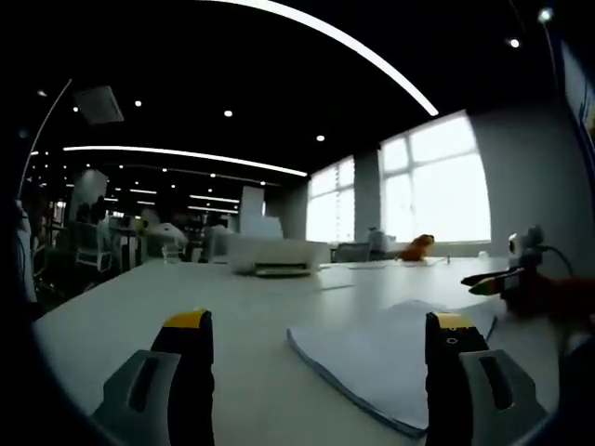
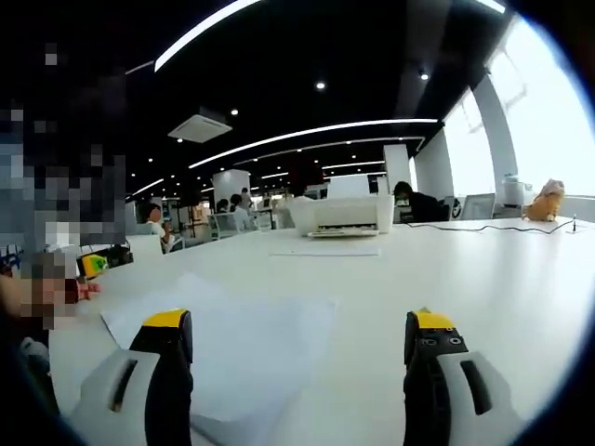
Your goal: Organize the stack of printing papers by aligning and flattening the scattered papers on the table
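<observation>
The stack of papers (image 1: 390, 358) is seen lying flat on the white table (image 1: 186, 297), between the two grippers. In the right gripper view its sheets (image 2: 232, 348) are fanned, with edges and corners out of line, so the aligning is judged as not yet done; the flattening and squaring are left.

The left gripper (image 1: 321, 372) is held low over the table with its jaws spread wide, nothing between them; the near corner of the stack lies just ahead of its right jaw. The right gripper (image 2: 297, 372) is likewise spread and empty, with its left jaw over the sheets.

Farther across the table a white printer (image 2: 342, 216) stands, with a single loose sheet (image 2: 325, 250) lying in front of it. An orange toy (image 1: 418, 247) sits toward the far edge by the windows, and a cable (image 2: 483, 226) runs along the table there. Nothing is seen standing between the grippers and the stack.
</observation>
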`<state>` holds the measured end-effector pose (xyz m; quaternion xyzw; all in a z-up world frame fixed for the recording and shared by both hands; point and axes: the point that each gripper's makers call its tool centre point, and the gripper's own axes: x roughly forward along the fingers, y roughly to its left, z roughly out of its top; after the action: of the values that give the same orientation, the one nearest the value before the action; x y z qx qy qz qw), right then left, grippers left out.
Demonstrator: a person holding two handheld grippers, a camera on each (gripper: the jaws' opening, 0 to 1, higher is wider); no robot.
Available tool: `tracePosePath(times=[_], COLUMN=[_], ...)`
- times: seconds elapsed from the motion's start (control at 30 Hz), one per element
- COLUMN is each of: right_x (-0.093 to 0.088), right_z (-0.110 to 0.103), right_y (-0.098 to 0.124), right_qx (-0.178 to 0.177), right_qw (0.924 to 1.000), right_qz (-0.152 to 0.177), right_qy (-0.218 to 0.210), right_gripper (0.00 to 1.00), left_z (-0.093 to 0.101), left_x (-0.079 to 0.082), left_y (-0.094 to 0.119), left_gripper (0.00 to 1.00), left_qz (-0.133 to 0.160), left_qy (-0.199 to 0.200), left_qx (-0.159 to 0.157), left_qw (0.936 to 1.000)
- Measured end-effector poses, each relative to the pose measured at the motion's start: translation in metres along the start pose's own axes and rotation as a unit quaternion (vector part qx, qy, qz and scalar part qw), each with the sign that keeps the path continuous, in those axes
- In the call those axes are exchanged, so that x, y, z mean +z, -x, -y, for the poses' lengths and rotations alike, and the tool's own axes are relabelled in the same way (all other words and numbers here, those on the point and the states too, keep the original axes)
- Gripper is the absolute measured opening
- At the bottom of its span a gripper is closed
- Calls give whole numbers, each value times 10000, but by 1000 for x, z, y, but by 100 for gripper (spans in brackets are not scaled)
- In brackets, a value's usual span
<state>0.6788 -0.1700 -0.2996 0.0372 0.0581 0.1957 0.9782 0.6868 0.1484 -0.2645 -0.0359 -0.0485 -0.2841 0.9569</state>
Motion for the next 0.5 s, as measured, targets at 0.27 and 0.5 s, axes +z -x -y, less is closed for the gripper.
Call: tracePosePath(times=[0.27,0.5], right_x=[-3,-1], right_z=[-6,-10], right_y=[15,32], right_qx=[85,145], right_qw=[10000,9999], right_qz=[-49,37], right_qy=[-19,-81], right_gripper=[90,90], left_z=[8,17], left_x=[-2,-2], left_y=[17,36], left_gripper=[97,97], left_qz=[-105,-164], left_qy=[-112,-101], left_qx=[-90,-231], left_qw=[9998,9995])
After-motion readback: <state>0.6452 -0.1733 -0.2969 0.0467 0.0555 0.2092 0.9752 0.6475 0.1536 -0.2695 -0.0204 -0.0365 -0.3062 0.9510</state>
